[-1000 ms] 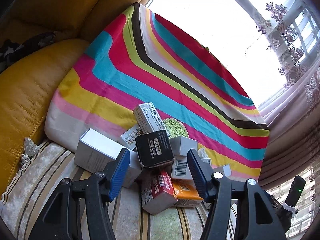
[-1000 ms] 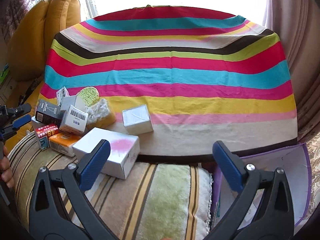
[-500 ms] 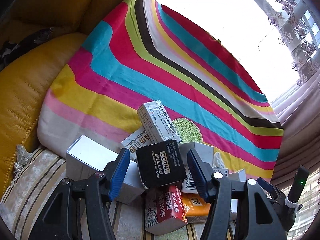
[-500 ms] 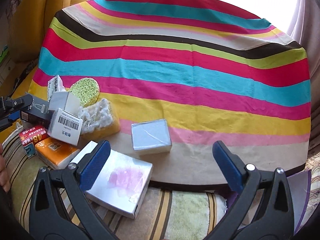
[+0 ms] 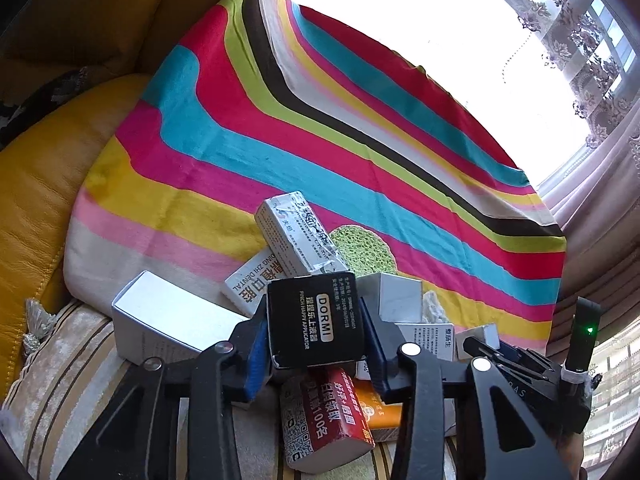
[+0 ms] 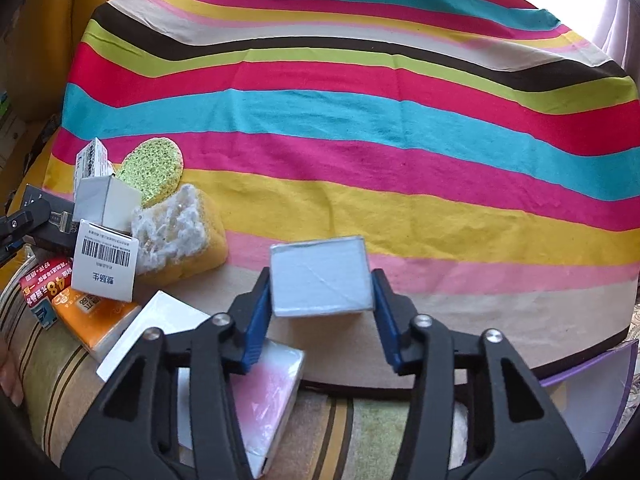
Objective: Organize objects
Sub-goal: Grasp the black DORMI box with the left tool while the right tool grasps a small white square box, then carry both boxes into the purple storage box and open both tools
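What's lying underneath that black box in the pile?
Under the black box a red packet and an orange packet show. Their upper ends are covered by it, so what else lies beneath is hidden.

Boxes [image 6: 106, 266] and sponges [image 6: 150, 168] crowd the left; the striped cloth [image 6: 400, 120] lies bare rightward

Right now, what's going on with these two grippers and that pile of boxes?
A person is sorting small boxes piled on a striped cloth. The left gripper has just closed on a black DORMI box atop the pile. The right gripper has just closed on a plain white box lying apart from the pile. Neither box looks lifted yet.
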A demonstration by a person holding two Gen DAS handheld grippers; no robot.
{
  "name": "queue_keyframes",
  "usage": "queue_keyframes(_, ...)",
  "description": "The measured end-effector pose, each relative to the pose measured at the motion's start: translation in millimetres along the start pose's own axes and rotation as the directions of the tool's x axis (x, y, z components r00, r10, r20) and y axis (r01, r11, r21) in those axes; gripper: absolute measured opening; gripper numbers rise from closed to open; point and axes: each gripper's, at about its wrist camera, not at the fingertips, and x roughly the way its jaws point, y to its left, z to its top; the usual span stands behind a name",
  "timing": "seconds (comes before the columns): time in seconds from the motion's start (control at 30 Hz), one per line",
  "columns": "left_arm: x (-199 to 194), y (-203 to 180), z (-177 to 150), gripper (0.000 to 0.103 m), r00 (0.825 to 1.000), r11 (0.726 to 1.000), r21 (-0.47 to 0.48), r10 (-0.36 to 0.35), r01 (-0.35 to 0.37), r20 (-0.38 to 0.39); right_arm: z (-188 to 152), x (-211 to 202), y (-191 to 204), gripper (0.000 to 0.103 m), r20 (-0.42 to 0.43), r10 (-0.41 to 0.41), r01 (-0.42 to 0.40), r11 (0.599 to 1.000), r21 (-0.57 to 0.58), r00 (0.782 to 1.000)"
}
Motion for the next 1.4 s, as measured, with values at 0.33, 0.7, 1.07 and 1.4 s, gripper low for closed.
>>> queue_keyframes(0.33, -20.2, 2.9, -7.7, 0.041, 0.998, 1.0, -0.021, -0.021, 0.023, 0.067, -6.8, -23.5, 4.2, 0.05, 0.11, -0.012, 0.013, 1.0, -0.01, 0.994)
queue_keyframes(0.7, -57.1, 3.8, -12.3, 0.041, 0.975, 0.996, -0.041, -0.074, 0.084, 0.208, -29.6, -66.7, -1.4, 0.05, 0.257, -0.053, 0.038, 0.997, 0.065, 0.965)
queue_keyframes(1.07, -82.6, -34.8, -21.8, 0.041, 0.957, 0.987, 0.046, -0.162, 0.156, 0.241, -62.2, -97.2, -12.5, 0.05, 0.289, -0.081, 0.044, 0.99, 0.132, 0.954)
queue_keyframes(1.4, -72.1, -92.2, -53.4, 0.041, 0.957, 0.958, 0.161, -0.259, 0.237, 0.131, -94.9, -117.6, -39.7, 0.05, 0.253, -0.124, 0.068, 0.973, 0.219, 0.96)
